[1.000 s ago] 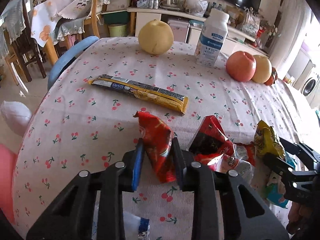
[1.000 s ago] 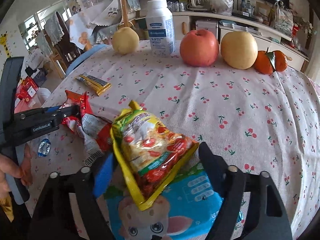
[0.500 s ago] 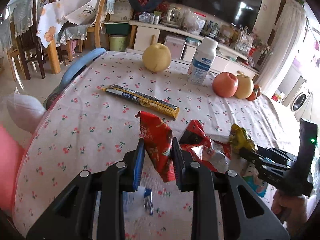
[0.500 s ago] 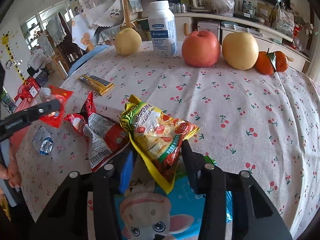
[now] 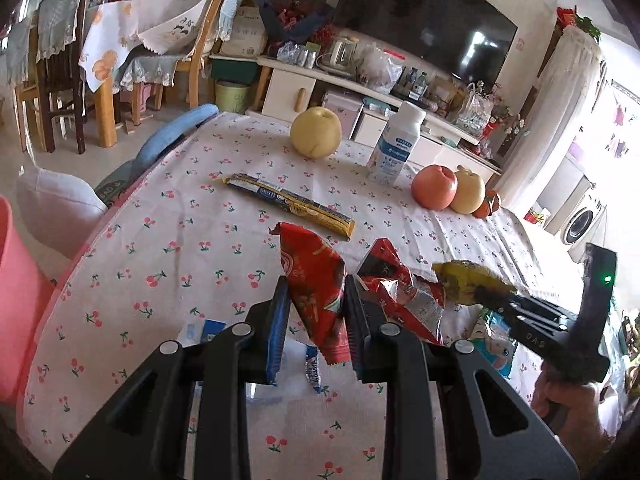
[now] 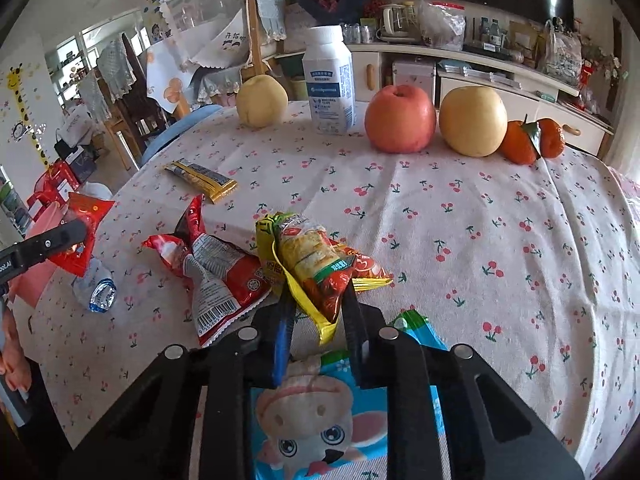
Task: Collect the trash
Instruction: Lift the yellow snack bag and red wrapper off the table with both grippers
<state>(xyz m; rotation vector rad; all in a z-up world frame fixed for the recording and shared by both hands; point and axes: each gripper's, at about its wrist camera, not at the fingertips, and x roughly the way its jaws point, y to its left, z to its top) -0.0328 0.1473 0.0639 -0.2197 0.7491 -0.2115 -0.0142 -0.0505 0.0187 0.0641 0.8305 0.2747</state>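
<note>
Trash wrappers lie scattered on the near part of a round table (image 6: 500,220) covered with a cherry-print cloth. Largest of them, a blue cartoon-printed packet (image 6: 316,408) lies flat beneath the right gripper (image 6: 314,320). Next, a crumpled red wrapper with a barcode (image 6: 220,272) rests on the cloth just left of that gripper. The right gripper's jaws are closing, narrow, on a yellow snack packet (image 6: 312,264); its pads press the packet's lower end. The left gripper (image 5: 316,312) holds a red snack packet (image 5: 316,280) clamped between narrow jaws, lifted clear of the cloth. A long yellow-and-black bar wrapper (image 5: 288,204) lies farther back, apart from the rest. A small clear wrapper with blue print (image 6: 98,290) lies near the table's left edge. At the far side stand a white bottle (image 6: 330,80), a red apple (image 6: 400,118), two yellow pears (image 6: 472,120) and two tangerines (image 6: 532,140). A pink bin (image 5: 16,300) stands beside the table.
</note>
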